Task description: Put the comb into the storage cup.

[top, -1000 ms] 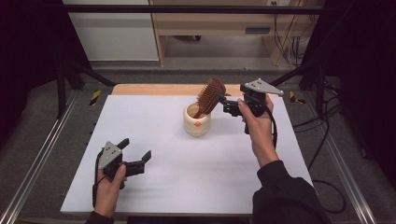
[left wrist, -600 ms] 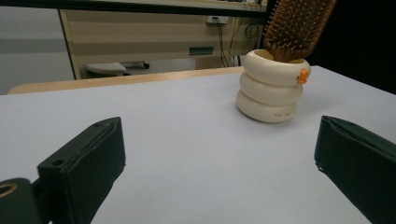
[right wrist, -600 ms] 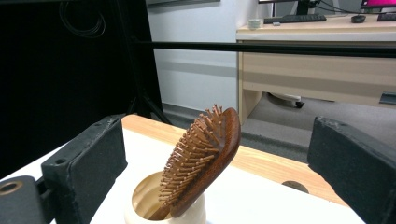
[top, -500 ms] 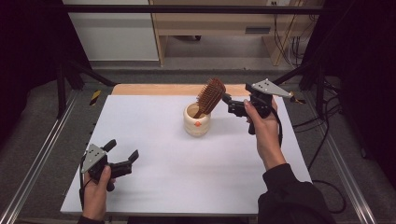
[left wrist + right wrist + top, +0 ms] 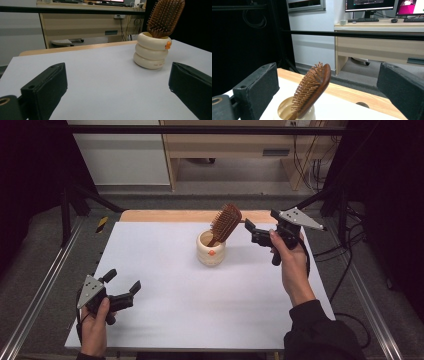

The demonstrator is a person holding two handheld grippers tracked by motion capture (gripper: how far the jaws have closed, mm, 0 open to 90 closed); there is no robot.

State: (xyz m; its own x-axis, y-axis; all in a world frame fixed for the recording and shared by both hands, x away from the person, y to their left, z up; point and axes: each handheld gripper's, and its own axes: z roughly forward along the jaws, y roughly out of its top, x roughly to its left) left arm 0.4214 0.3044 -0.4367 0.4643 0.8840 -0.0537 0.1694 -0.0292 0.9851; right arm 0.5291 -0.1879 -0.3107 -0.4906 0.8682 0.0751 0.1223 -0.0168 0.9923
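A cream ringed cup point(image 5: 210, 251) stands on the white tabletop point(image 5: 165, 270), right of centre and toward the back. A brown wooden hairbrush point(image 5: 225, 223) leans in it, head up and tilted right. My right gripper point(image 5: 251, 233) hovers open just right of the brush head, jaws pointed at it and apart from it. In the right gripper view the hairbrush point(image 5: 313, 86) rises between the wide-spread black fingers point(image 5: 257, 87). My left gripper point(image 5: 123, 281) is open and empty near the front left corner. Its view shows the cup point(image 5: 152, 51) and hairbrush point(image 5: 165, 17) far ahead.
A wooden strip point(image 5: 165, 216) runs along the table's far edge. Metal rails point(image 5: 45, 290) flank both sides, with black frame posts point(image 5: 67, 215) at the back corners. A desk point(image 5: 377, 47) with monitors stands beyond the table.
My left gripper has drawn back toward the front left corner. The right gripper has pulled a little to the right, away from the brush, which stays in the cup.
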